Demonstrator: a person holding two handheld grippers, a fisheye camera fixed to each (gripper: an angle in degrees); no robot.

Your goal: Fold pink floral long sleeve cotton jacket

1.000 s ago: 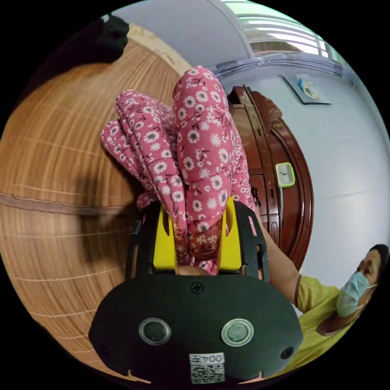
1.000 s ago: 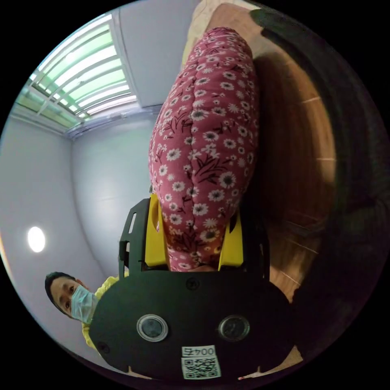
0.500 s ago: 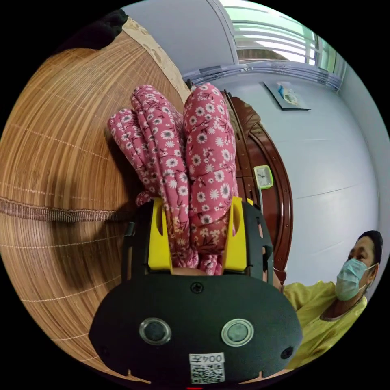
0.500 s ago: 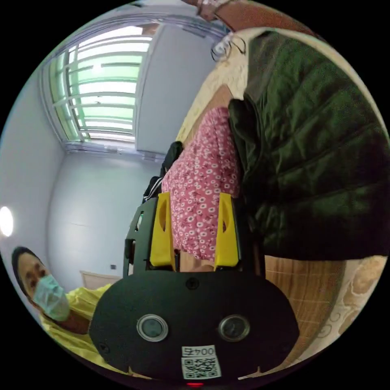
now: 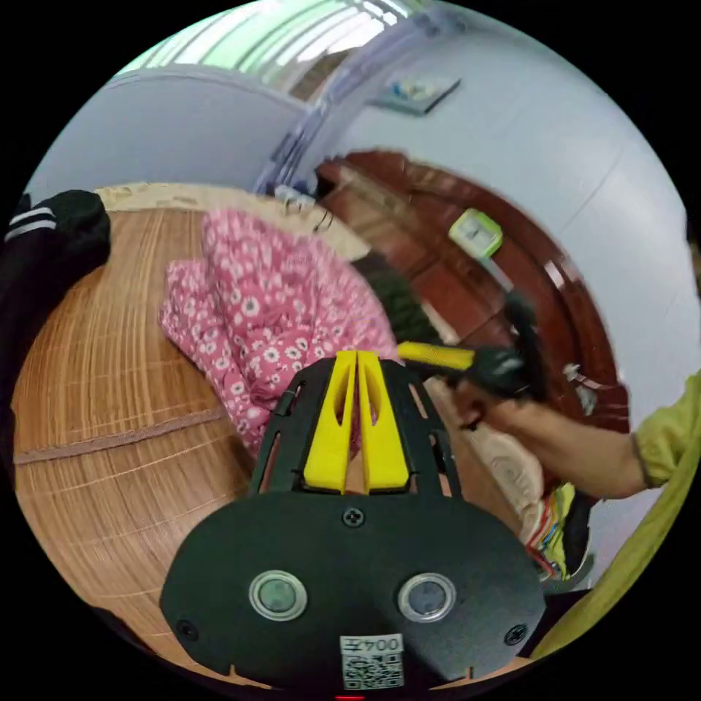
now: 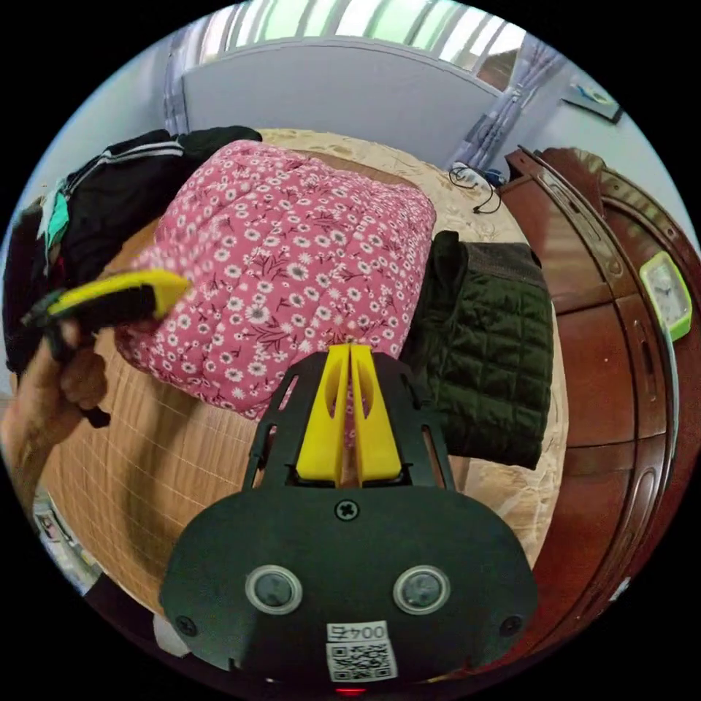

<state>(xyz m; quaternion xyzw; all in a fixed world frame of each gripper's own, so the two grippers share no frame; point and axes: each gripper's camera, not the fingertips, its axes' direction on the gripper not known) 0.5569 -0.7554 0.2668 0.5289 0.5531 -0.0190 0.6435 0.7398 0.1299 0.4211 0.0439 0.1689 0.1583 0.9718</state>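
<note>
Jacket [image 6: 292,255] just beyond closed right gripper [image 6: 349,350].

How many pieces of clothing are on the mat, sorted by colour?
Pink floral: 1, the folded jacket.
Dark green quilted: 1, the folded jacket beside it.
Black: at least 1, the pile behind the pink one; I cannot tell how many garments are in it.
Total: at least 3.
</note>
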